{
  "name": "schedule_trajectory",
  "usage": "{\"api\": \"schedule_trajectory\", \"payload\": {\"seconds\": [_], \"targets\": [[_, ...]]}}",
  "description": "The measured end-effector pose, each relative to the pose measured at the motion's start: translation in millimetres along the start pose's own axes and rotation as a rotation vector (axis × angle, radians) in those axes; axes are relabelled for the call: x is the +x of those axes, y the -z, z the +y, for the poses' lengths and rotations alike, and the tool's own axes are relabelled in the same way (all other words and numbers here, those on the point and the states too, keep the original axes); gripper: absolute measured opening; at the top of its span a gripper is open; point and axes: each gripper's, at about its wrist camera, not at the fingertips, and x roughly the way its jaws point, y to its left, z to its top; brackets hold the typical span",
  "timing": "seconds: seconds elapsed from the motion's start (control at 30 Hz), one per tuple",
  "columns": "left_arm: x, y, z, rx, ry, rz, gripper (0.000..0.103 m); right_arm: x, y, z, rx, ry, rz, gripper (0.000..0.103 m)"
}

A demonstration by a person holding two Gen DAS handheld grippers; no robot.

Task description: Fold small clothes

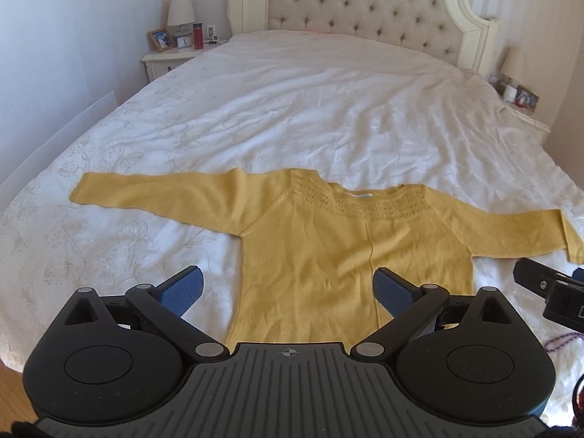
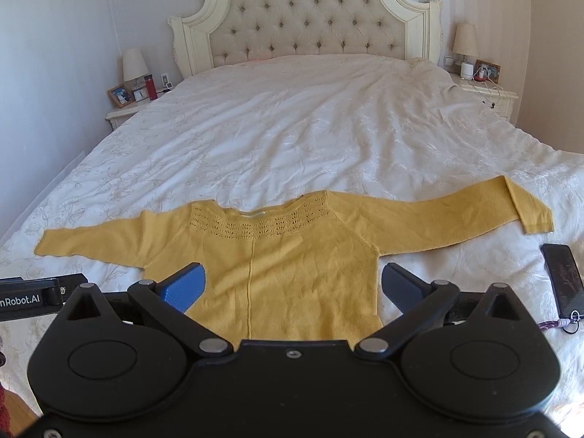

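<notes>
The left gripper (image 1: 288,288) has its jaws spread wide, blue-padded fingers (image 1: 182,290) angled outward, nothing between them. The right gripper (image 2: 292,288) is likewise spread wide and empty, level with it; each gripper's black body edges into the other's view, side by side, apart

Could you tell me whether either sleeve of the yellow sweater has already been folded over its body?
No, both sleeves of the yellow sweater lie stretched out sideways on the bed.
</notes>
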Motion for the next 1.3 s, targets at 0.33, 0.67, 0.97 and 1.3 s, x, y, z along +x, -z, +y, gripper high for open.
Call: {"api": "schedule_trajectory", "payload": {"seconds": [0.33, 0.67, 0.97, 1.3], "targets": [[36.0, -17.9, -8.7, 0.095, 0.055, -0.002, 0.100, 36.1, -7.5, -5.1, 0.070, 0.062, 0.043, 0.101], [73.5, -24.5, -26.6, 0.076, 0.062, 0.156, 0.091, 72.8, -23.8, -61.0, 0.009, 0.182, 0.110, 0.076], [89.1, -21.7, -62.3, -0.027, -0.012, 0.240, 0.091, 129.7, -48.6, -177.1, -0.046, 0.297, 0.216, 0.063], [96.8, -17.7, -101.8, -0.092, -0.072, 0.280, 0.091, 171.8, -76.3, -296.3, -0.008, 0.394, 0.227, 0.058]]}}
